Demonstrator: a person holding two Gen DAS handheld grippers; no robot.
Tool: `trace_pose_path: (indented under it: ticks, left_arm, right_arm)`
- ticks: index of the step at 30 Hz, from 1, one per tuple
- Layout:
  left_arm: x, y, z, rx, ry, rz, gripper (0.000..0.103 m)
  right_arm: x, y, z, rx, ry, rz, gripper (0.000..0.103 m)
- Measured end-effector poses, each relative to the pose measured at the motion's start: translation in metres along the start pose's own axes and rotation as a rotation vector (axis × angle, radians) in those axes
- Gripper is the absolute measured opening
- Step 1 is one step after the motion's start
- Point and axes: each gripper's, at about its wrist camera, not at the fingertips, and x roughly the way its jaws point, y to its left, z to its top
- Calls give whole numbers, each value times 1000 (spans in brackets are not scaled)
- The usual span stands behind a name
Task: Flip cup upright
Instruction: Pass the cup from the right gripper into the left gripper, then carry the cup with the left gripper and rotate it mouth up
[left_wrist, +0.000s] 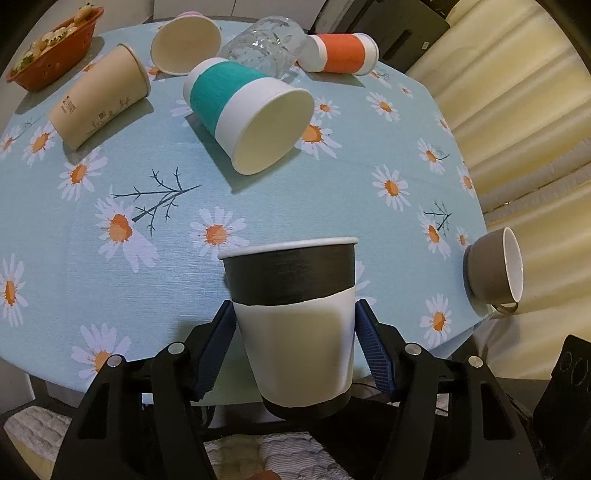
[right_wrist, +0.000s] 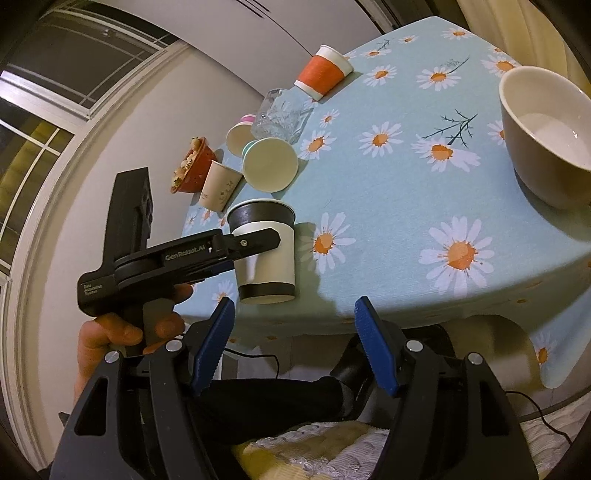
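A black-and-white paper cup (left_wrist: 295, 317) stands upright, mouth up, between the blue pads of my left gripper (left_wrist: 293, 325), which is shut on its white lower wall at the table's near edge. In the right wrist view the same cup (right_wrist: 267, 254) is held by the left gripper (right_wrist: 255, 240), its base just at the tablecloth edge. My right gripper (right_wrist: 293, 332) is open and empty, below and in front of the table edge.
On the daisy tablecloth (left_wrist: 147, 206) lie a teal-banded cup (left_wrist: 251, 110), a tan cup (left_wrist: 99, 98), a cream cup (left_wrist: 184, 44), an orange-banded cup (left_wrist: 343, 53) and a clear glass (left_wrist: 266, 44), all on their sides. A red basket (left_wrist: 55, 48) sits far left. A grey mug (left_wrist: 495, 269) lies tipped at the right edge.
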Motion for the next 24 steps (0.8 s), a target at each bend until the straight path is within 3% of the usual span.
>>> trace_pose_path:
  ticks: [7, 11, 21, 24]
  left_arm:
    - [-21, 0, -5, 29, -64, 12, 63]
    - [-41, 3, -13, 46, -152, 44, 63]
    - [-77, -1, -42, 119, -443, 165, 63]
    - [-79, -2, -53, 147, -564, 209, 63]
  right_arm:
    - [-1, 2, -1, -17, -10, -5, 67]
    - [-3, 7, -1, -50, -30, -8, 67]
    - [-6, 12, 0, -88, -64, -4, 71]
    - [-7, 11, 1, -85, -65, -3, 71]
